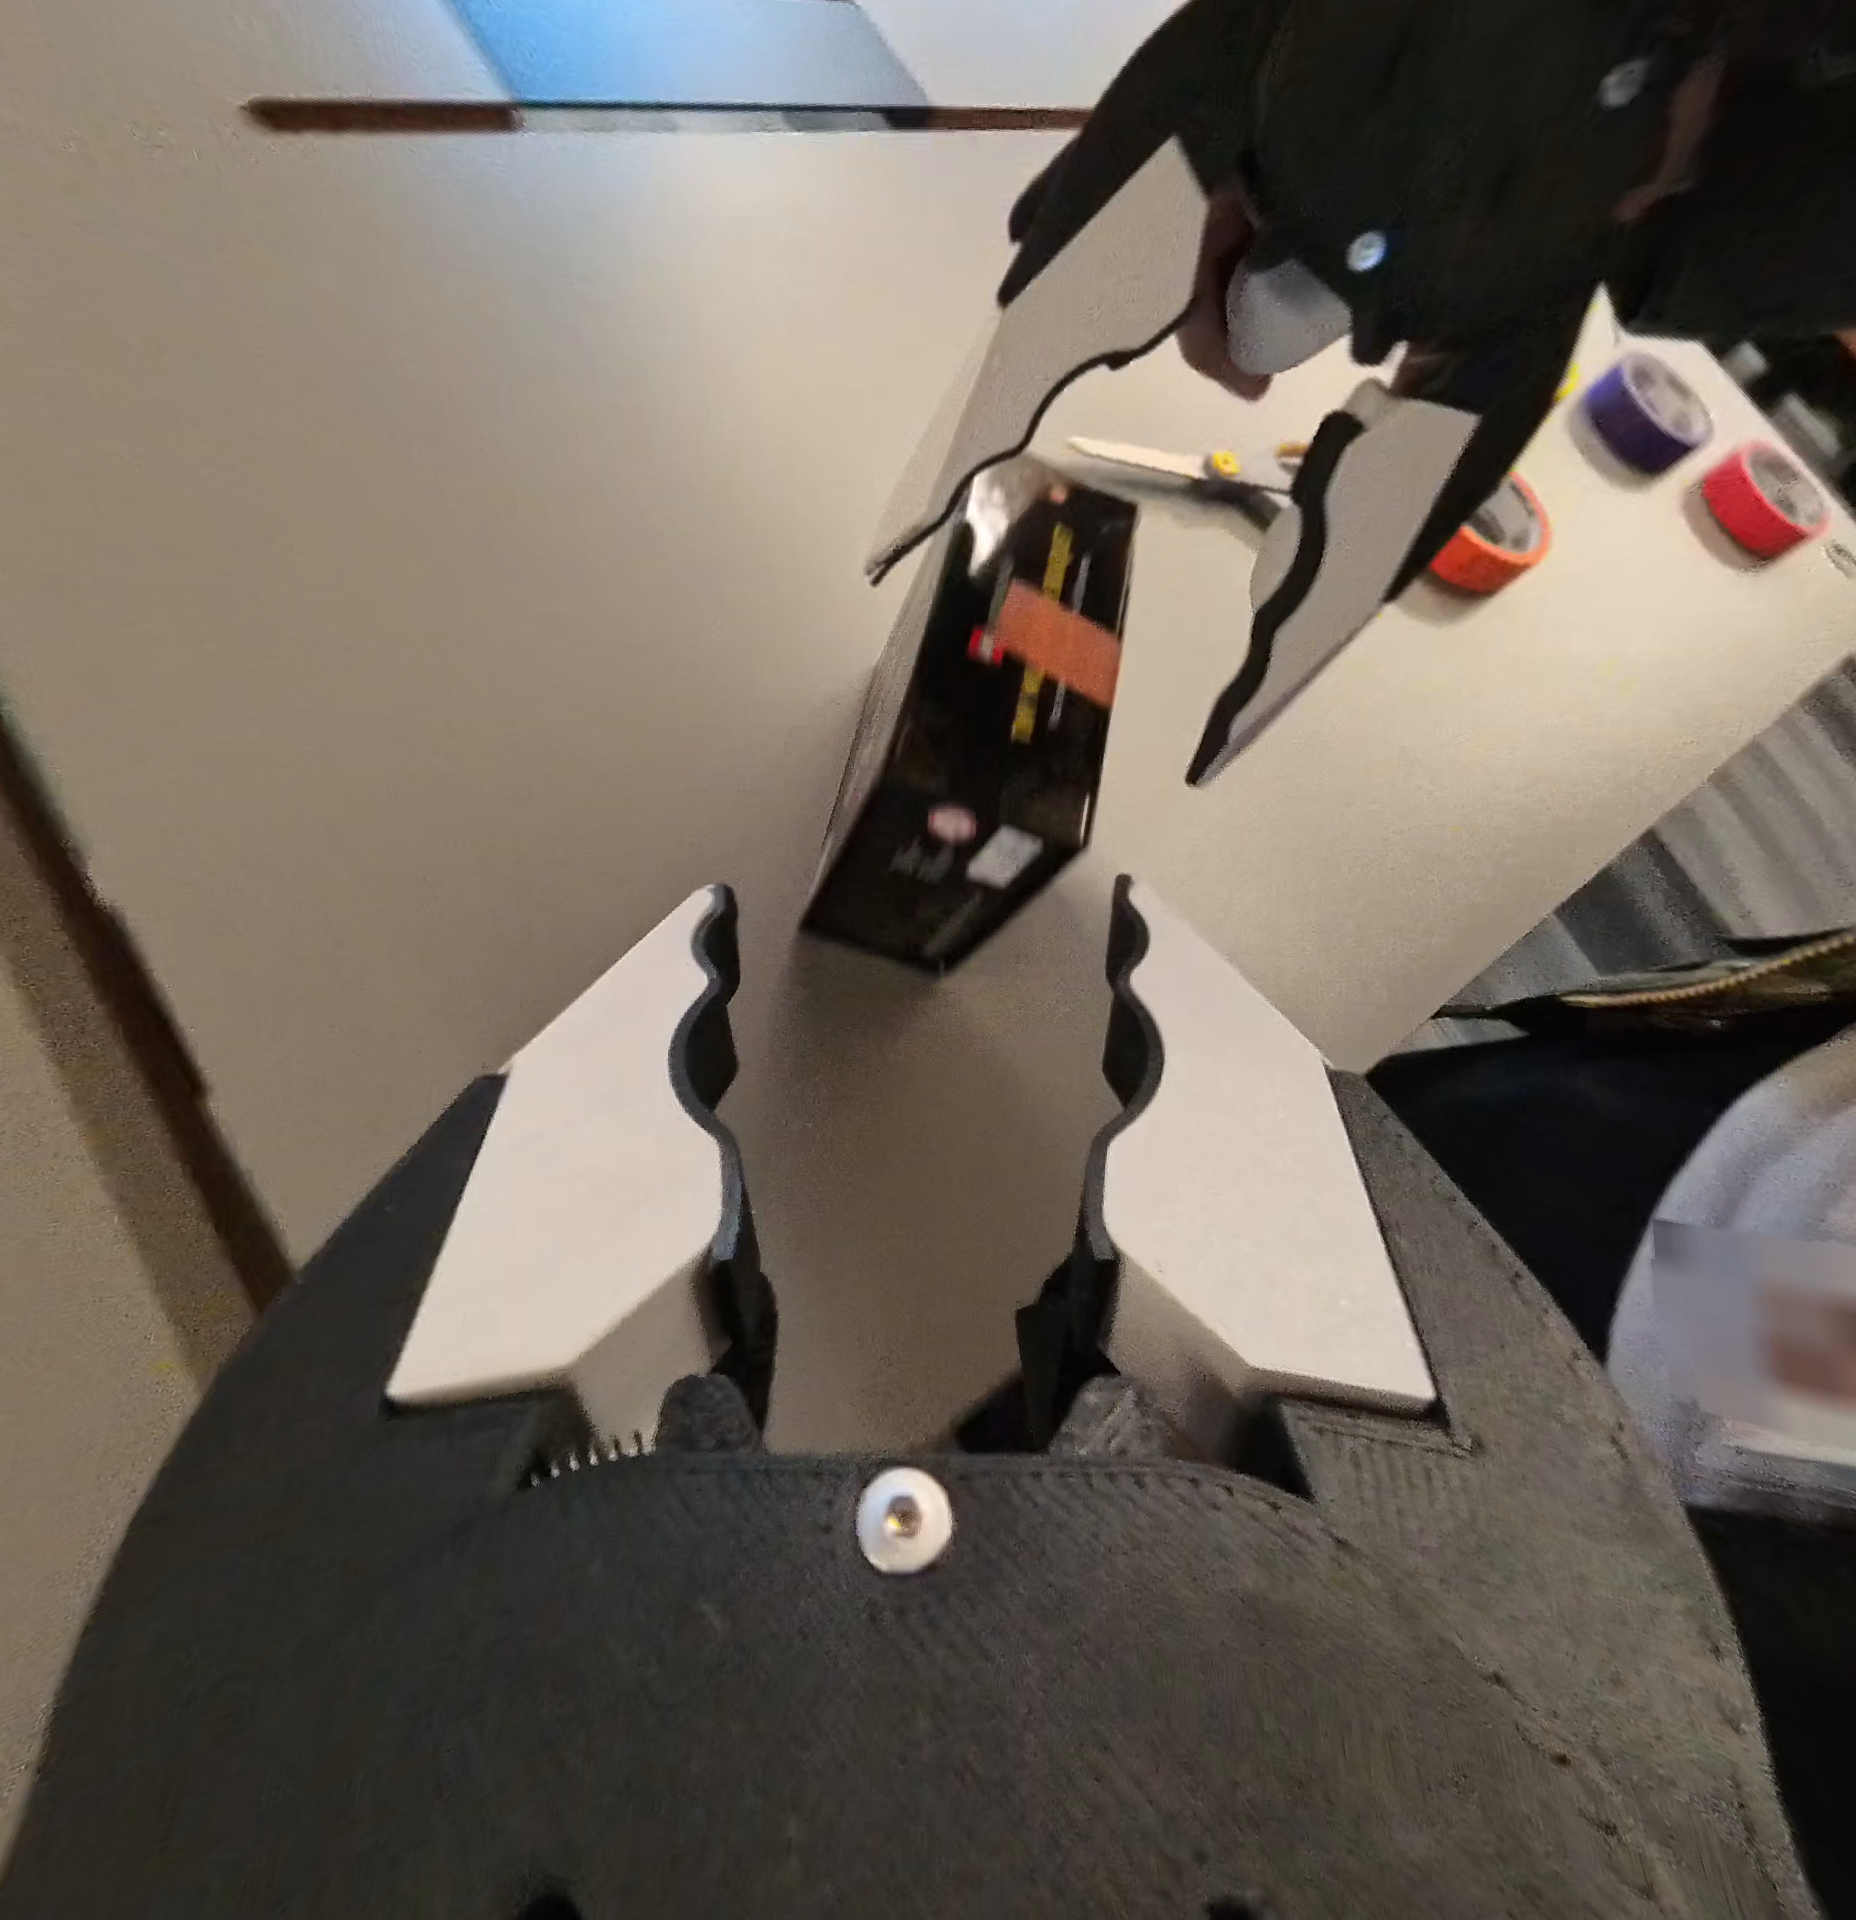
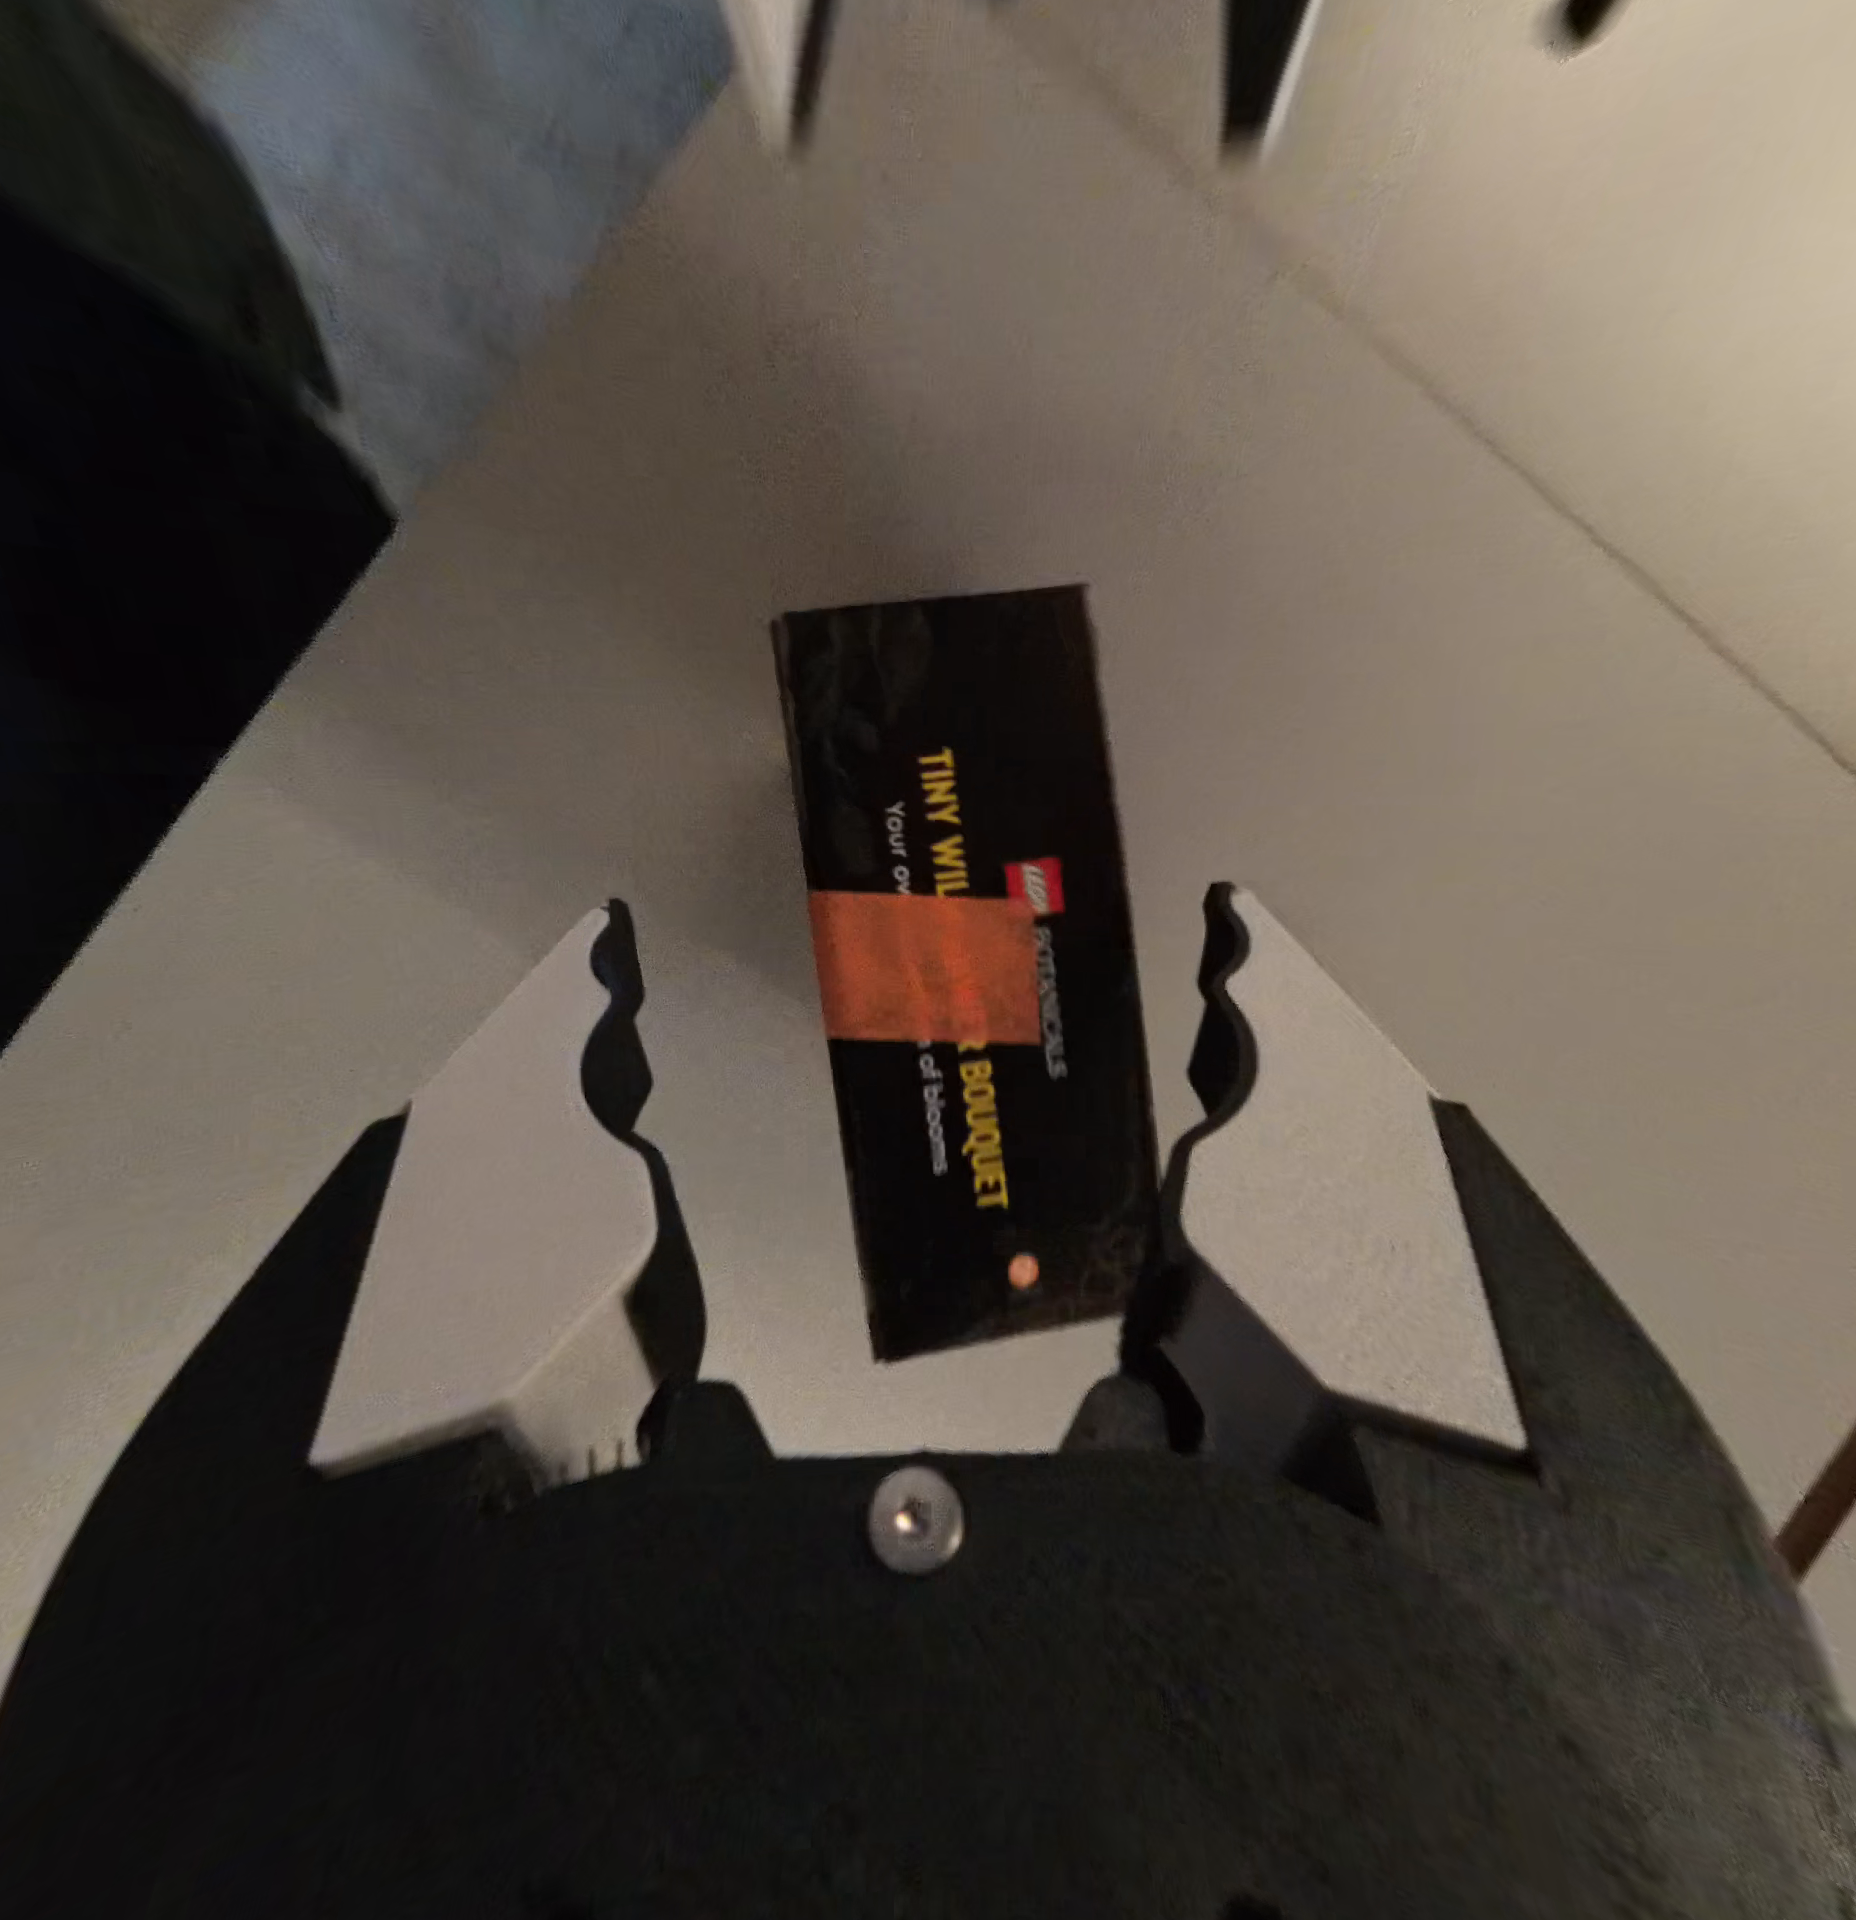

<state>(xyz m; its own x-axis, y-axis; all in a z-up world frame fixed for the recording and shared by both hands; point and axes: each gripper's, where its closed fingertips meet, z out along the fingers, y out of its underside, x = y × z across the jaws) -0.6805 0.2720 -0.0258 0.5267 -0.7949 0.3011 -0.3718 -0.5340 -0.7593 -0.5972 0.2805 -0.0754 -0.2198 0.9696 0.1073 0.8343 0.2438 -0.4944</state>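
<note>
The left gripper (image 1: 924, 904) hangs spread and empty short of the black box (image 1: 981, 727). Only its view shows scissors (image 1: 1173, 462) and tape rolls (image 1: 1760, 499) beyond. The right gripper (image 2: 919, 904), also spread, hovers above the box's orange tape strip (image 2: 924, 971).

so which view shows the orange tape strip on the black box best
The right wrist view: the orange tape strip lies large and face-on across the black box. The left wrist view shows it smaller, farther off and at a slant, below the right claw.
</note>
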